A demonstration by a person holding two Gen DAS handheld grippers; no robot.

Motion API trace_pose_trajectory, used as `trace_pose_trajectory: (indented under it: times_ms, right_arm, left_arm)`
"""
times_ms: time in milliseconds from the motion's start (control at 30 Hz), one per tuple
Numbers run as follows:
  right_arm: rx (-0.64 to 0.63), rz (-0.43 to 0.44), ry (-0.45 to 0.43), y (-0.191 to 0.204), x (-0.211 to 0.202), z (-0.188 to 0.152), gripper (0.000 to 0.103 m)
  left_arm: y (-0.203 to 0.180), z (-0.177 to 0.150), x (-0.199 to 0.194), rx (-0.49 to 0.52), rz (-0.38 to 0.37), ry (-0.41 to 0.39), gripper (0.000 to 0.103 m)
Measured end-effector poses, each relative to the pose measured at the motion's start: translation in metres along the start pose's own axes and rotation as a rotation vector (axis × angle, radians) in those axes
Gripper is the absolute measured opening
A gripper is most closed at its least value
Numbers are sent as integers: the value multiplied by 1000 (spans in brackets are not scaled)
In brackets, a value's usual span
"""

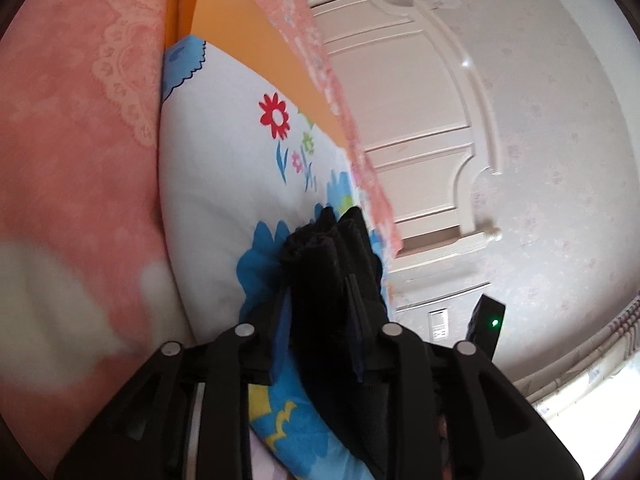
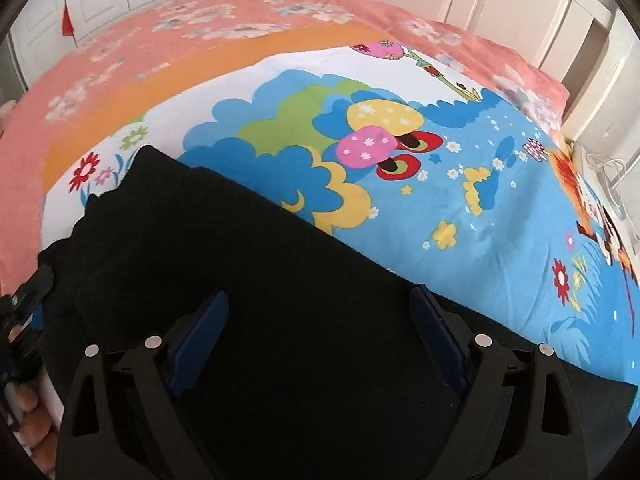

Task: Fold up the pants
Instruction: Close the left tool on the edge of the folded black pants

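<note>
Black pants [image 2: 248,280] on our cartoon-print sheet [image 2: 460,200].
We see the left gripper [image 1: 320,280] pinching bunched pants at frame centre; the right gripper [image 2: 320,320] spreads wide, gripping nothing.

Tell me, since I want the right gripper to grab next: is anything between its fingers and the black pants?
Nothing visible is. The right gripper hangs open directly over the black pants, which lie spread on the cartoon sheet. The left gripper already pinches a bunched part of them.

Bed [image 2: 240,20] under cartoon-print sheet [image 2: 460,200], black pants [image 2: 240,260] on top.
</note>
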State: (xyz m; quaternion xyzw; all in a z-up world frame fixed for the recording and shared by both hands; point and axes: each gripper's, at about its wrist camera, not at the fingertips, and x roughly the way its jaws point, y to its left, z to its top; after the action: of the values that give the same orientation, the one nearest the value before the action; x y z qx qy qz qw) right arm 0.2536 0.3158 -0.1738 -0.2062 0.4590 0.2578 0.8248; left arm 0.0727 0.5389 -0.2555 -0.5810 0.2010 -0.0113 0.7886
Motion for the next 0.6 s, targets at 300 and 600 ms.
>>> trace_pose_trajectory:
  times_ms: [300,600]
  right_arm:
    - [6,1,-4,-2,4,-2,93]
    - [129,138,-203,-51,-87,-69,95]
  left_arm:
    - [-28,-5,15,-21,146,39,40]
    - [-18,1,13,-64,110,50,12]
